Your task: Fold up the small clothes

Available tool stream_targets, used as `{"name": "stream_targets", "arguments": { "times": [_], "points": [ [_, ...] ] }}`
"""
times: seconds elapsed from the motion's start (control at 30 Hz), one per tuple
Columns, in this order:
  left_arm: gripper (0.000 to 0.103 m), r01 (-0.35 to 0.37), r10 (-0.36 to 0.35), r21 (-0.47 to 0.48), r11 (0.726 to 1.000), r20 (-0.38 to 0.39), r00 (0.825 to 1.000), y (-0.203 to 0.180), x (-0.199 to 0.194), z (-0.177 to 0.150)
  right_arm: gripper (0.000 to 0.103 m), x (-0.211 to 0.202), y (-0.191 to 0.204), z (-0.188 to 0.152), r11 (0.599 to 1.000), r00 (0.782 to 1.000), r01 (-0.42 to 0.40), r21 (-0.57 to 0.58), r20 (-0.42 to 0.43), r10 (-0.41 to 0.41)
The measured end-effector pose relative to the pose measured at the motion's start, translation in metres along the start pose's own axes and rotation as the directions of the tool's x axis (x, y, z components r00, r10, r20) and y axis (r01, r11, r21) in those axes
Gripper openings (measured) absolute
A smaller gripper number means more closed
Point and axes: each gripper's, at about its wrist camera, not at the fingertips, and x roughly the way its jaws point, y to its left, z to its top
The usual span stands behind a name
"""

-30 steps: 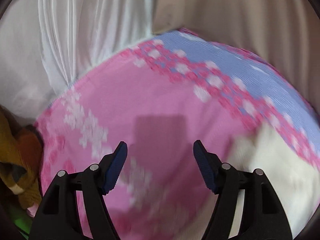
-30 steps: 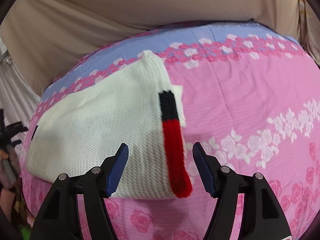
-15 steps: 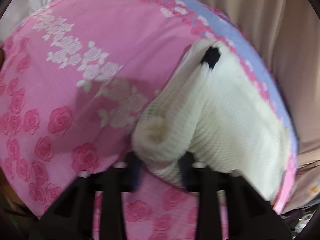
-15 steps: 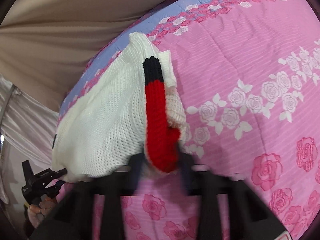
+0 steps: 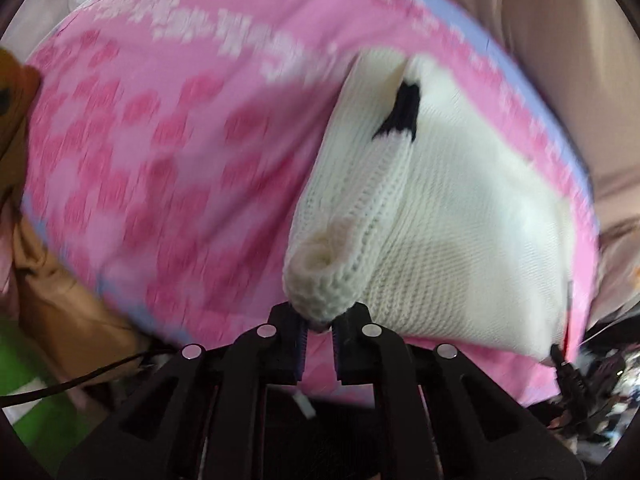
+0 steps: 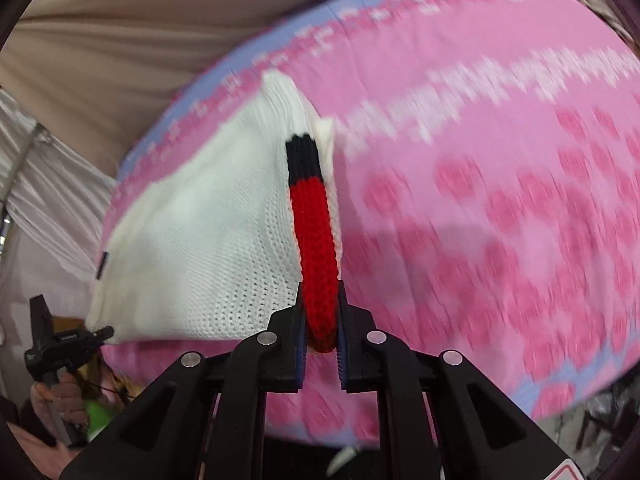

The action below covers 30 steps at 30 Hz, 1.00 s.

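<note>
Left wrist view, left to right: a brown fabric item [image 5: 44, 280] and a green patch [image 5: 48, 408] sit at the left margin beside the pink floral sheet [image 5: 180, 160], which is motion-blurred. On the right half of that sheet lies the white knit garment [image 5: 460, 248], with a small black patch [image 5: 404, 110] near its far end. Its near left edge is bunched into a roll, and the left gripper [image 5: 320, 326] has its jaws drawn together, clamped on that rolled edge.

Right wrist view, left to right: the other gripper [image 6: 60, 344] shows at the near left, at the garment's corner. The white knit garment [image 6: 200, 240] lies on the left part of the sheet [image 6: 500, 200], near its lavender far border. A red trim strip [image 6: 316, 248] topped with a black band [image 6: 304, 156] runs along the garment's right edge. The right gripper [image 6: 321, 344] is pinched on the near end of the red strip. Beige drapery [image 6: 140, 40] hangs beyond the sheet.
</note>
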Motion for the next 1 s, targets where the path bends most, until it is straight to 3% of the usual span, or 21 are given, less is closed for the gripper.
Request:
{"name": "stream_targets", "arguments": {
  "times": [0.1,0.17,0.23,0.27,0.3,0.37,0.47,0.53,0.57,0.6,0.63,0.67,0.7,0.77,0.87,1.0],
  "points": [
    [0.013,-0.079,0.079,0.063,0.995,0.002,0.997,-0.007,0.008,-0.012,0.019,0.016,-0.002,-0.015,0.998,0.997,0.037,-0.048,-0.061,-0.04],
    [0.014,-0.085,0.083,0.085,0.993,0.035,0.996,-0.015,-0.007,-0.012,0.026,0.005,0.001,-0.009,0.998,0.998,0.052,-0.043,-0.045,-0.054],
    [0.022,-0.079,0.068,0.096,0.992,0.111,0.992,-0.021,-0.035,-0.005,0.028,-0.011,0.009,0.004,0.995,0.997,0.076,-0.072,0.011,-0.075],
    [0.043,-0.093,0.073,0.102,0.99,0.189,0.979,-0.03,-0.055,0.001,0.038,-0.017,0.014,0.012,0.992,0.996,0.084,-0.091,0.045,-0.081],
    [0.071,-0.105,0.081,0.097,0.99,0.23,0.97,-0.034,-0.064,0.005,0.052,-0.023,0.019,0.021,0.991,0.994,0.086,-0.1,0.079,-0.078],
    [0.08,-0.114,0.08,0.087,0.99,0.329,0.941,-0.048,-0.075,0.021,0.057,-0.02,0.025,0.04,0.992,0.992,0.064,-0.104,0.118,-0.051],
    [0.08,-0.156,0.106,0.112,0.981,0.357,0.928,-0.076,-0.046,0.051,0.058,0.005,0.039,0.071,0.991,0.991,0.067,-0.12,0.123,-0.052],
    [0.08,-0.184,0.146,0.083,0.979,0.338,0.93,-0.08,-0.021,0.065,0.058,0.024,0.046,0.092,0.987,0.988,0.088,-0.135,0.139,-0.069],
    [0.067,-0.194,0.166,0.064,0.979,0.308,0.937,-0.079,-0.007,0.074,0.058,0.031,0.047,0.098,0.987,0.987,0.093,-0.131,0.14,-0.074],
    [0.043,-0.201,0.179,0.053,0.978,0.277,0.944,-0.077,0.005,0.081,0.058,0.039,0.046,0.104,0.988,0.989,0.089,-0.129,0.132,-0.072],
    [0.032,-0.187,0.169,0.051,0.981,0.243,0.955,-0.074,0.015,0.085,0.055,0.047,0.045,0.109,0.988,0.99,0.089,-0.127,0.121,-0.074],
    [0.012,-0.158,0.148,0.04,0.987,0.195,0.97,-0.069,0.023,0.088,0.02,0.057,0.045,0.113,0.987,0.993,0.085,-0.133,0.096,-0.073],
    [0.008,-0.138,0.134,0.011,0.99,0.178,0.975,-0.061,0.022,0.087,0.016,0.06,0.047,0.114,0.987,0.994,0.086,-0.136,0.085,-0.075],
    [0.006,-0.112,0.109,0.003,0.994,0.204,0.973,-0.051,0.006,0.079,0.008,0.039,0.06,0.115,0.987,0.99,0.029,-0.157,0.137,-0.008],
    [0.006,-0.148,0.145,-0.004,0.989,0.225,0.963,-0.035,-0.012,0.065,0.007,0.012,0.08,0.114,0.977,0.98,-0.014,-0.213,0.191,0.055],
    [0.013,-0.184,0.188,-0.042,0.982,0.16,0.969,-0.017,0.015,0.062,0.013,0.059,0.063,0.119,0.982,0.994,0.08,-0.173,0.091,-0.065]
  ]
}}
